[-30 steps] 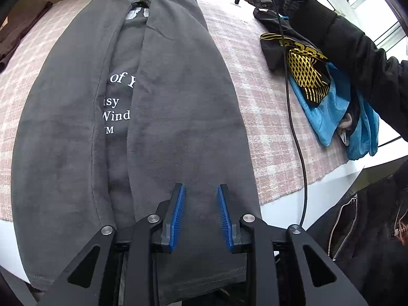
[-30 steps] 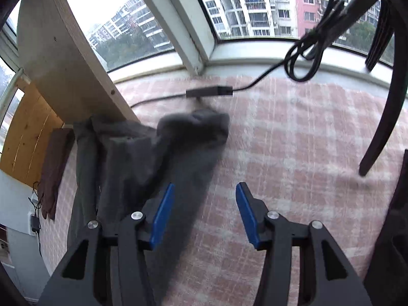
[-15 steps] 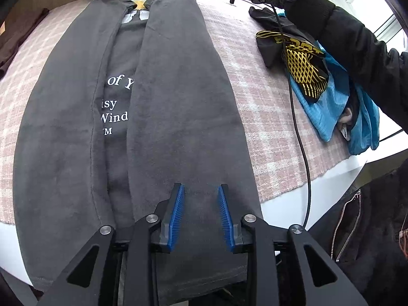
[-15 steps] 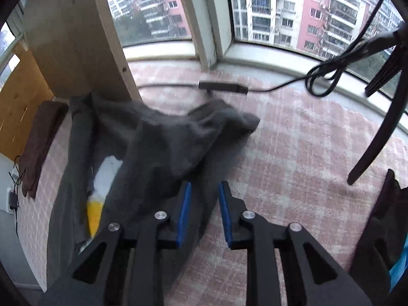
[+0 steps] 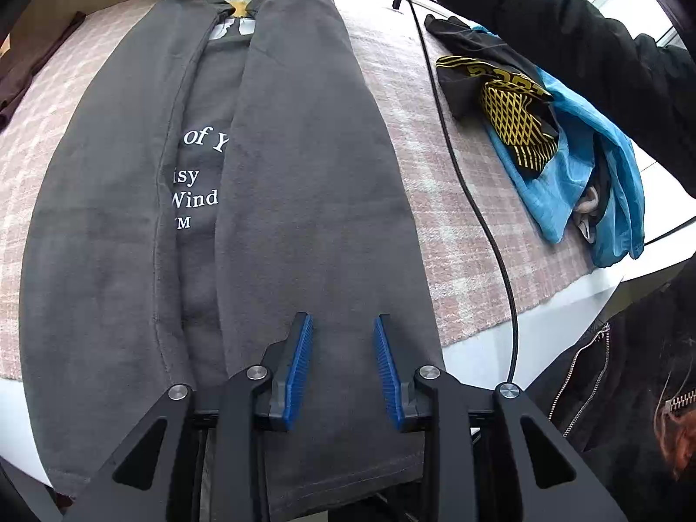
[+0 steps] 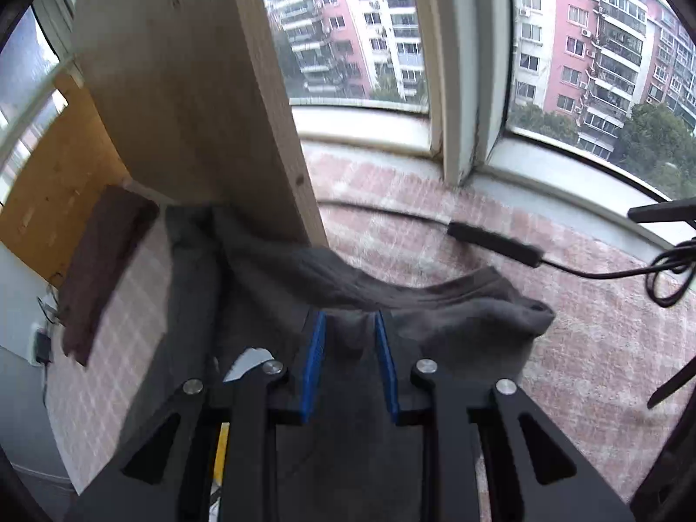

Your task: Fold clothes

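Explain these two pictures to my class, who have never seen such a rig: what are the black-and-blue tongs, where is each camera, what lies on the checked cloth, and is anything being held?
No robot here: a person holds a two-finger gripper in each hand, each with a camera looking forward along its blue-padded fingers.

The left wrist view shows the left gripper above the hem end of a grey sweatshirt. The sweatshirt lies flat on the checked cloth, both sides folded inward over white lettering. The jaws stand apart, holding nothing.

The right wrist view looks from the collar end toward a window. The right gripper has grey fabric between its narrow-set fingers; whether it pinches it I cannot tell.

Beside the sweatshirt lie a blue garment and a black-and-yellow one. A black cable crosses the cloth.
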`<state>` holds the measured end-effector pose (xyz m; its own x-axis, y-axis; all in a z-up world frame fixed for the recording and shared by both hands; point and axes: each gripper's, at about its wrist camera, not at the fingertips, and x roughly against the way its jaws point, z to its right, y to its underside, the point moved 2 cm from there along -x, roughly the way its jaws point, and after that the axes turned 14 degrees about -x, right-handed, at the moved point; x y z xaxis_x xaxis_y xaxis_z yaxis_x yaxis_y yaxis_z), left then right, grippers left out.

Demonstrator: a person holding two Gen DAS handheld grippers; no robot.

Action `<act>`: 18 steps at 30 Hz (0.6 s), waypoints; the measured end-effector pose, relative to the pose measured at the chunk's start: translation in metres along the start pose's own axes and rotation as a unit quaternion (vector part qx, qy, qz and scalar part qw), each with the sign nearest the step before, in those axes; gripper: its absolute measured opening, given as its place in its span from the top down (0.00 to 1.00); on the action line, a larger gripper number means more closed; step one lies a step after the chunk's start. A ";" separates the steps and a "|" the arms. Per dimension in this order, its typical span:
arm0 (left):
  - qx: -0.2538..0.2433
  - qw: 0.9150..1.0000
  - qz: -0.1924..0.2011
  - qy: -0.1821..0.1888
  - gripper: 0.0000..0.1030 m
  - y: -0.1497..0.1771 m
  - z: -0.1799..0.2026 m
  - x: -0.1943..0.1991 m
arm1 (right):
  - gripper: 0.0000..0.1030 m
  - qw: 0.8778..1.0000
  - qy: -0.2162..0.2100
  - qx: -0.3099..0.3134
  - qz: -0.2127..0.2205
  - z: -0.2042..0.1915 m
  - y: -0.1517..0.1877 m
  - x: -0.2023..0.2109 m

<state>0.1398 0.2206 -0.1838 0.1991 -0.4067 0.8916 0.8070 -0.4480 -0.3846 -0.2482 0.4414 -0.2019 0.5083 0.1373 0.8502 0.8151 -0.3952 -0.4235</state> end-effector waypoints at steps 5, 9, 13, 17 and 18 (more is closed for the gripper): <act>0.000 1.000 0.005 0.003 0.70 0.002 0.000 0.000 | 0.77 0.998 -0.021 -0.052 0.020 0.045 0.002 0.038; -0.004 1.000 0.005 0.001 0.69 0.003 0.003 0.000 | 0.77 1.000 0.007 -0.002 -0.011 0.035 0.022 0.003; -0.013 1.000 0.003 -0.004 0.67 0.002 0.006 -0.001 | 0.84 0.994 0.106 0.008 0.020 0.045 0.006 -0.020; -0.013 1.000 0.004 -0.003 0.65 0.002 0.008 -0.002 | 0.83 0.998 0.025 -0.034 0.035 0.049 0.005 0.020; -0.008 1.000 0.004 0.000 0.65 0.002 0.007 -0.001 | 0.82 0.999 0.014 -0.036 0.031 0.046 0.014 0.028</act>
<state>0.1447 0.2257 -0.1839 0.2063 -0.4107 0.8882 0.7964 -0.4569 -0.3962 -0.2099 0.4816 -0.1979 0.5487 0.0854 0.8316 0.7598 -0.4658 -0.4535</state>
